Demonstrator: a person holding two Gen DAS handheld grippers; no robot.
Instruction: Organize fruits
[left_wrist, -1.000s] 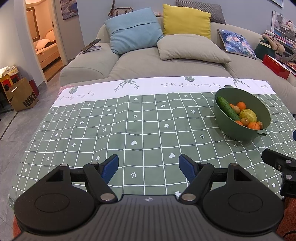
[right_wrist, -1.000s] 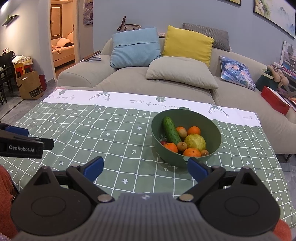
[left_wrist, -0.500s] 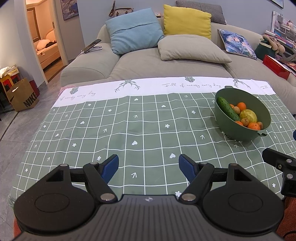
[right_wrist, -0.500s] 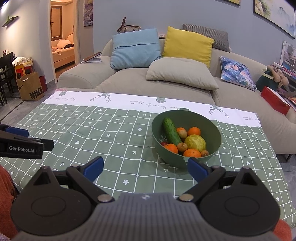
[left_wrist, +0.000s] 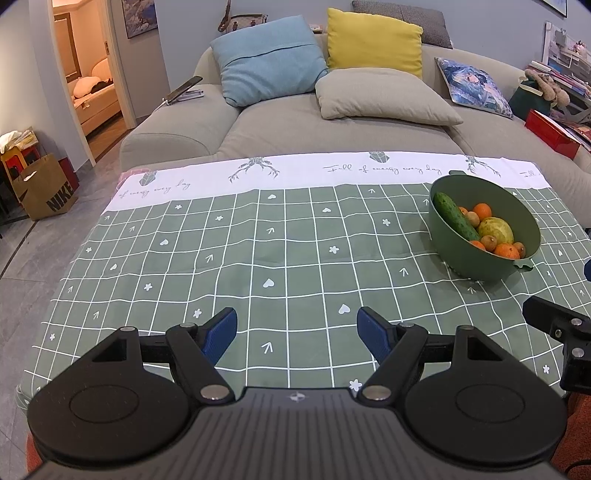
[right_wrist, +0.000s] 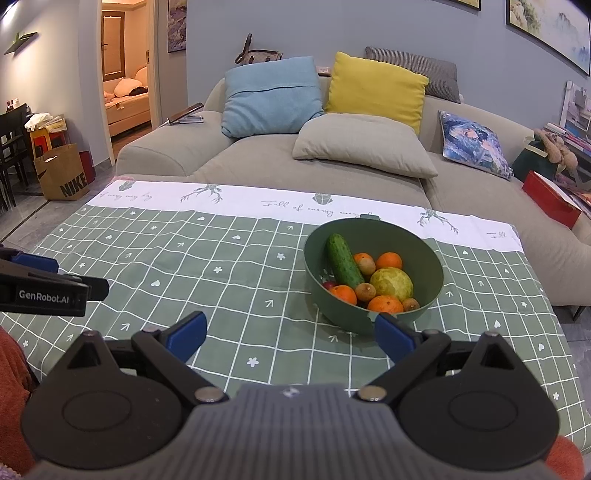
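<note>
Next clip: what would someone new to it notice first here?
The green bowl on the green checked tablecloth, holding a cucumber, oranges and a yellow-green fruit. Nearer the camera, the right gripper stands open just short of the bowl, and the left gripper is open over bare cloth. Behind the table a yellow cushion brightens the beige sofa.

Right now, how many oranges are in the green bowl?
4 visible in the green bowl: near rim, left of it beside the cucumber, far side, and one half hidden behind a kiwi. More may lie underneath.
</note>
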